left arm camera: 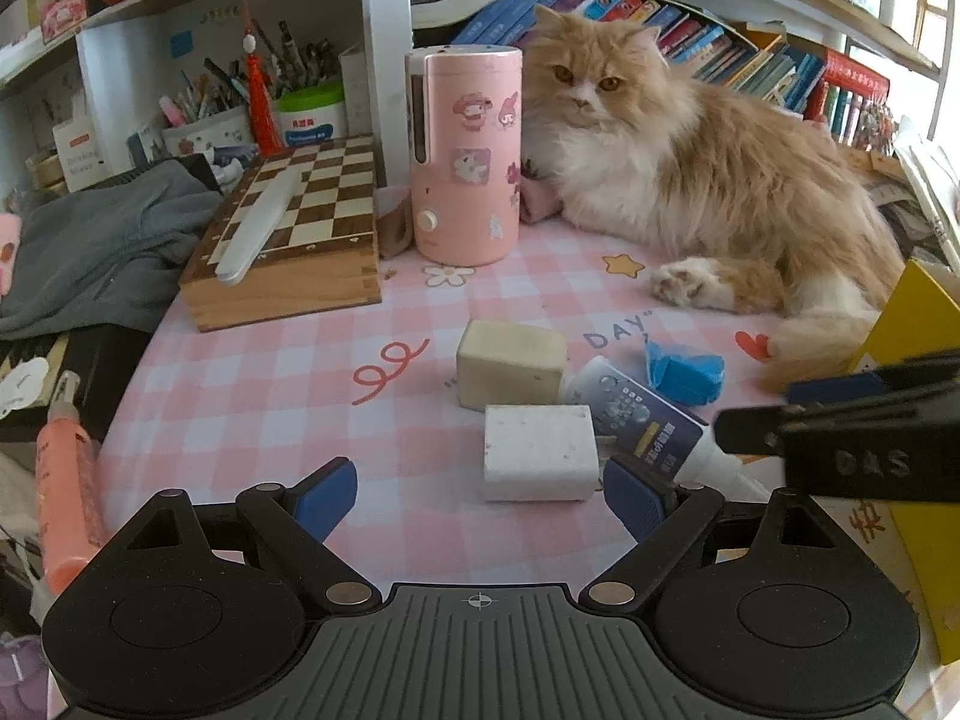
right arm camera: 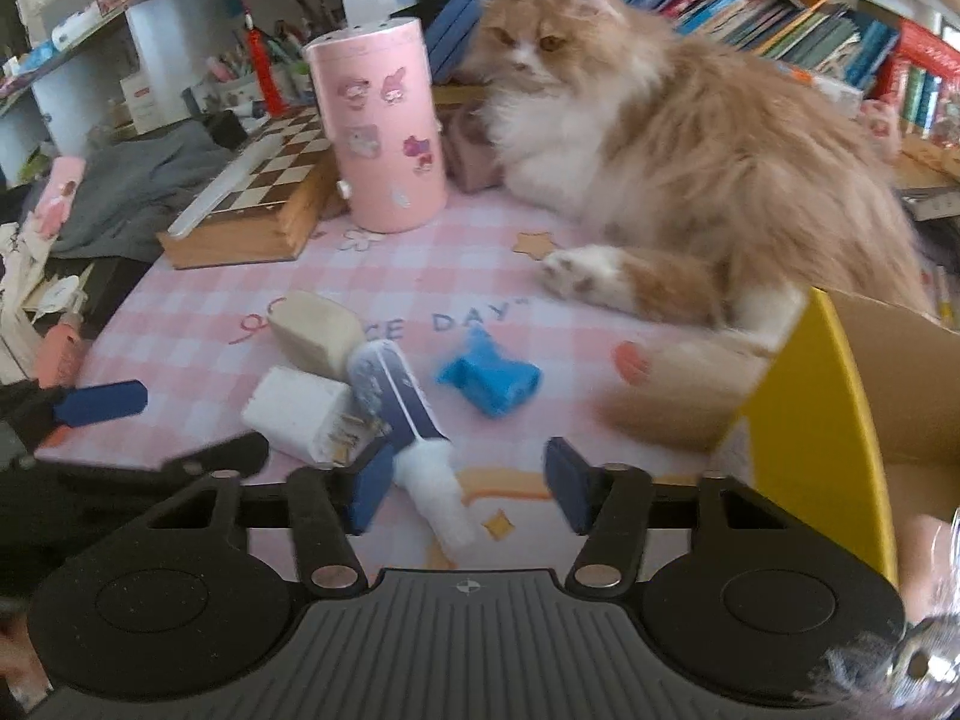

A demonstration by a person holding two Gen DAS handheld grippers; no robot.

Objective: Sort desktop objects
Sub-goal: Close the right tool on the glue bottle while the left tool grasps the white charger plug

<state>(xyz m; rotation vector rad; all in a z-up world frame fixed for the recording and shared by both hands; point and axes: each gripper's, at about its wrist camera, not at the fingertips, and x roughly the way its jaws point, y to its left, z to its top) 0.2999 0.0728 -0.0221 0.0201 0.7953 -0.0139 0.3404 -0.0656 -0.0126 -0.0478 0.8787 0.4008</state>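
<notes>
On the pink checked mat (left arm camera: pixel 252 372) lie a white charger block (left arm camera: pixel 537 453), a cream block (left arm camera: pixel 510 369), a tube with a dark blue label (left arm camera: pixel 636 420) and a crumpled blue piece (left arm camera: pixel 684 375). My left gripper (left arm camera: pixel 480 498) stands wide open just in front of the white charger block, not touching it. In the right wrist view my right gripper (right arm camera: pixel 468 486) is open around the tube's white cap (right arm camera: pixel 432 492). Its left pad is close against the cap and its right pad stands clear. The tube (right arm camera: pixel 390 396) leans on the charger block (right arm camera: pixel 294 414).
A long-haired orange and white cat (left arm camera: pixel 690 180) lies across the back right of the mat, one paw (right arm camera: pixel 576 273) stretched out. A pink cylinder (left arm camera: pixel 462 150) and a wooden chessboard box (left arm camera: pixel 294 234) stand at the back. A yellow-sided cardboard box (right arm camera: pixel 828 420) is at the right.
</notes>
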